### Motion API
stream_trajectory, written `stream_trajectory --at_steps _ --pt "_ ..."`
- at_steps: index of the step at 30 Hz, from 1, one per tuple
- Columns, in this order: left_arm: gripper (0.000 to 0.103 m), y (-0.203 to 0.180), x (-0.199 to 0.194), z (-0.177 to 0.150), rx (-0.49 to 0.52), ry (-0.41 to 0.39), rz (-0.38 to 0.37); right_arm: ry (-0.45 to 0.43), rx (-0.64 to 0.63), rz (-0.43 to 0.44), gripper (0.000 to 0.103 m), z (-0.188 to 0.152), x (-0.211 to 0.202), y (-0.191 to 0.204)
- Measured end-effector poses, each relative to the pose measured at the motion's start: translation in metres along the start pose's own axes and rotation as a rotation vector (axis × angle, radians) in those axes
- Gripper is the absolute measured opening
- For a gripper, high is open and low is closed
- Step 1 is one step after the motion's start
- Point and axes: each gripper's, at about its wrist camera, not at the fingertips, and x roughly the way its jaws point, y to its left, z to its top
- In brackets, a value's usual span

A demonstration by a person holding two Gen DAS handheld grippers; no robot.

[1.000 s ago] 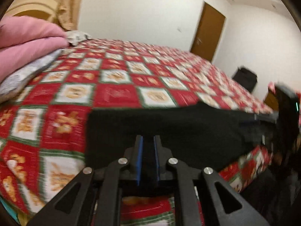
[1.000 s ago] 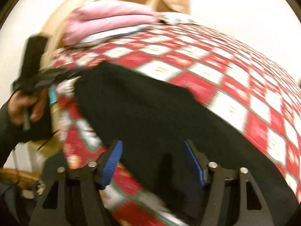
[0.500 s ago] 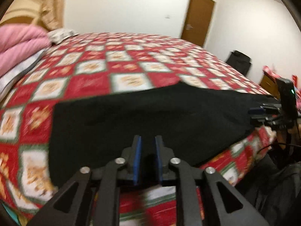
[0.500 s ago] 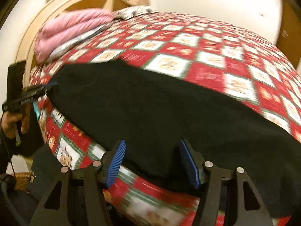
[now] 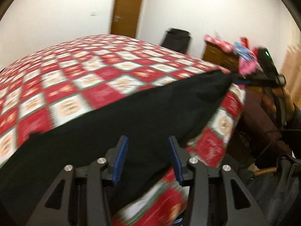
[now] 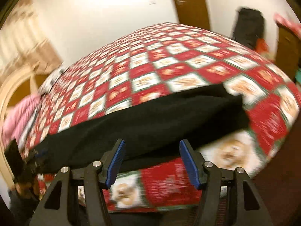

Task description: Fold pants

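now both my grippers are open over the black pants on the bed.

my left gripper (image 5: 147,158) has its blue fingers (image 5: 120,160) wide apart and holds nothing; the pants (image 5: 131,116) lie flat along the near edge of the red and white checked blanket (image 5: 84,71). my right gripper (image 6: 151,163) is also wide and empty, just at the front edge of the pants (image 6: 150,124), which look folded in two layers. a brown door (image 5: 128,7) stands behind the bed.
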Motion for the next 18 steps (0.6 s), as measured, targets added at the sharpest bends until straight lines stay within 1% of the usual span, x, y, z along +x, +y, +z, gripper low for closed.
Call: stream_trajectory --at_steps 2,5,7,10,11,12,13,15,16,17,18 --pt "0.046 -0.018 0.017 0.006 0.044 0.035 -0.029 -0.019 0.064 0.013 0.061 0.001 -0.003 -0.019" --pt "0.046 -0.035 0.041 0.007 0.101 0.093 -0.04 -0.03 0.139 0.036 0.061 0.002 -0.002 -0.041" --pt "0.046 -0.034 0.05 0.004 0.095 0.131 -0.036 -0.039 0.181 0.056 0.061 0.002 0.001 -0.053" --pt "0.046 -0.029 0.053 -0.005 0.081 0.159 -0.029 -0.049 0.237 0.092 0.061 0.006 0.006 -0.067" --pt "0.046 -0.029 0.054 -0.007 0.084 0.161 -0.018 -0.053 0.251 0.105 0.059 0.008 0.007 -0.071" --pt "0.045 -0.028 0.053 -0.009 0.086 0.158 -0.017 -0.053 0.262 0.119 0.055 0.009 0.008 -0.074" --pt "0.045 -0.028 0.052 -0.009 0.083 0.156 -0.02 -0.053 0.276 0.137 0.053 0.01 0.009 -0.077" --pt "0.045 -0.027 0.053 -0.009 0.072 0.158 -0.024 -0.053 0.319 0.175 0.045 0.015 0.015 -0.085" --pt "0.045 -0.027 0.056 -0.008 0.063 0.158 -0.032 -0.056 0.335 0.175 0.041 0.017 0.018 -0.086" --pt "0.045 -0.024 0.059 -0.007 0.046 0.159 -0.044 -0.062 0.353 0.17 0.024 0.021 0.02 -0.09" --pt "0.045 -0.022 0.06 -0.006 0.034 0.158 -0.049 -0.065 0.358 0.164 0.011 0.026 0.022 -0.09"
